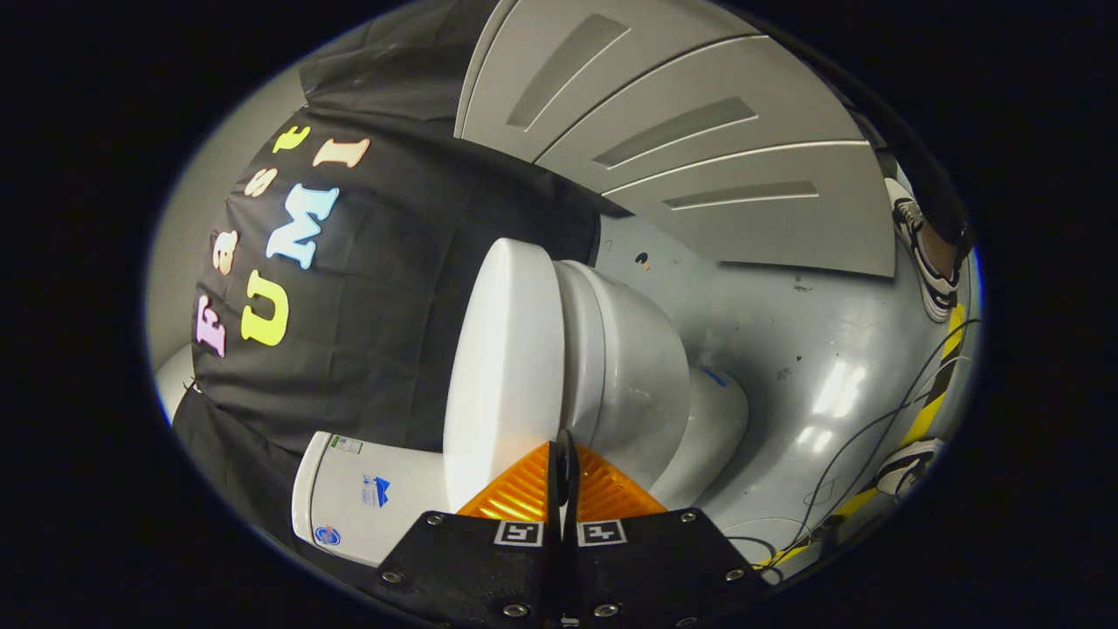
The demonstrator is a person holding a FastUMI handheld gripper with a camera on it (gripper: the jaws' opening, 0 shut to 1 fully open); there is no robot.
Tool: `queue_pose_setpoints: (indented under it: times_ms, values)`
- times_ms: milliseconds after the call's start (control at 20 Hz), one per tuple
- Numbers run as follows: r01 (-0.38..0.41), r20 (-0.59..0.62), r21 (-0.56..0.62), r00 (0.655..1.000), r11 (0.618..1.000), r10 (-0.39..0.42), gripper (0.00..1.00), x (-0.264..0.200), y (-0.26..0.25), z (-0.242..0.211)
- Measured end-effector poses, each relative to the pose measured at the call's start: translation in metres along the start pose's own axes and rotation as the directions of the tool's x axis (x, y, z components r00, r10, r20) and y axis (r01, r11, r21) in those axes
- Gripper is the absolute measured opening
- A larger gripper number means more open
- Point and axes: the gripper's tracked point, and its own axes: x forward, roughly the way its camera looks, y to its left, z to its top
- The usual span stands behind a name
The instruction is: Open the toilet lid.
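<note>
Gripper view. The camera is rolled sideways, so the toilet lies across the scene. Lid: a white oval sheet resting flat on the bowl, just ahead of the fingertips; tank beside them, against the booth wall. Lid prob. rigid plastic, light, glossy, thus slippery; hinged at the tank end, so best hold is the front rim, w/ a fingertip hooked under the lip. Gripper: fingers clenched tip to tip, nothing between them, tips at the seam where lid meets bowl. Pose: tool turned approx. a quarter-roll, pointing along the lid's edge. A person's shoes stand on the grey floor, well apart.
</note>
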Motion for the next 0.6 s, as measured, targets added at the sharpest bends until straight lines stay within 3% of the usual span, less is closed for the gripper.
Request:
queue_pose_setpoints:
  times_ms: [250,600]
  values:
    - [0.041,-0.001,-0.159,0.999,0.986,-0.042,0.0,-0.01,0.019,0.006]
    - [0.064,0.01,-0.389,0.998,0.919,-0.066,0.0,-0.03,0.065,0.015]
